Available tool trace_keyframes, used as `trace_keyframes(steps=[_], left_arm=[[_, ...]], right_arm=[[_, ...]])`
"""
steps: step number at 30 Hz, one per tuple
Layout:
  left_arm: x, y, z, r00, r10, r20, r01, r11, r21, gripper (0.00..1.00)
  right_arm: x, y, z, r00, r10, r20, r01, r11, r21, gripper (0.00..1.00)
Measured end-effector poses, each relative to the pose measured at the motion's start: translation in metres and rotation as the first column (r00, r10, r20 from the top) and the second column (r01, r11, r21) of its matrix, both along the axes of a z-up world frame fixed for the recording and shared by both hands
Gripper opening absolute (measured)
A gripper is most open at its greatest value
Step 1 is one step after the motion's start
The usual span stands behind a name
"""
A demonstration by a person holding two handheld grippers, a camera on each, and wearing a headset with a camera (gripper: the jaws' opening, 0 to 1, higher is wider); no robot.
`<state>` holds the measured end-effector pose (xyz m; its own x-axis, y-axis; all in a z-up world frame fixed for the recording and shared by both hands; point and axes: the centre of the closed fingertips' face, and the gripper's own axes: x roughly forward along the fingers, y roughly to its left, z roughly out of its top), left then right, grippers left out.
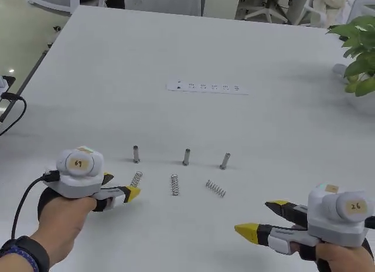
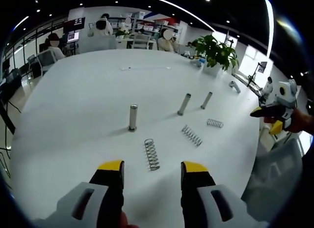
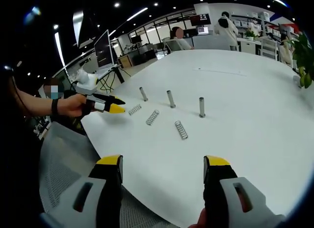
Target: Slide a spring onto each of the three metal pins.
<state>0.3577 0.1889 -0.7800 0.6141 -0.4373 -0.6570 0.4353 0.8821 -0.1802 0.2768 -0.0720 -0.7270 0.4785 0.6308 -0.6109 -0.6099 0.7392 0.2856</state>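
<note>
Three short metal pins stand upright in a row on the white table: left pin (image 1: pixel 136 154), middle pin (image 1: pixel 186 157), right pin (image 1: pixel 225 161). A spring lies flat in front of each: left spring (image 1: pixel 136 179), middle spring (image 1: pixel 174 184), right spring (image 1: pixel 215 188). My left gripper (image 1: pixel 120 187) is open, its yellow tips just short of the left spring (image 2: pixel 151 154), which lies ahead between the jaws. The left pin (image 2: pixel 133 117) stands beyond it. My right gripper (image 1: pixel 258 218) is open and holds nothing, near the table's front edge, well back from the right spring (image 3: pixel 181 129).
A white power strip (image 1: pixel 206 87) lies mid-table beyond the pins. A green plant (image 1: pixel 358 49) stands at the far right edge. A black cable (image 1: pixel 12 116) hangs off the table's left side. Office chairs and people are past the table.
</note>
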Motion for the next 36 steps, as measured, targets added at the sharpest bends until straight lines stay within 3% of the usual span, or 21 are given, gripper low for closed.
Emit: trace_keyframes(steps=[11,21,36], left_arm=[[0.002,-0.004,-0.014,1.000,0.011,-0.020,-0.011,1.000,0.008,0.29],[0.002,-0.011,-0.015,1.000,0.014,-0.022,-0.014,1.000,0.023,0.21],[0.004,-0.009,-0.024,0.999,0.016,-0.027,-0.015,0.999,0.052,0.03]], right_arm=[[-0.002,-0.001,-0.003,1.000,-0.003,-0.009,0.003,1.000,-0.002,0.65],[0.000,0.000,-0.002,1.000,-0.001,-0.010,0.001,1.000,-0.001,0.65],[0.000,-0.002,-0.003,1.000,-0.007,-0.012,0.007,1.000,-0.001,0.65]])
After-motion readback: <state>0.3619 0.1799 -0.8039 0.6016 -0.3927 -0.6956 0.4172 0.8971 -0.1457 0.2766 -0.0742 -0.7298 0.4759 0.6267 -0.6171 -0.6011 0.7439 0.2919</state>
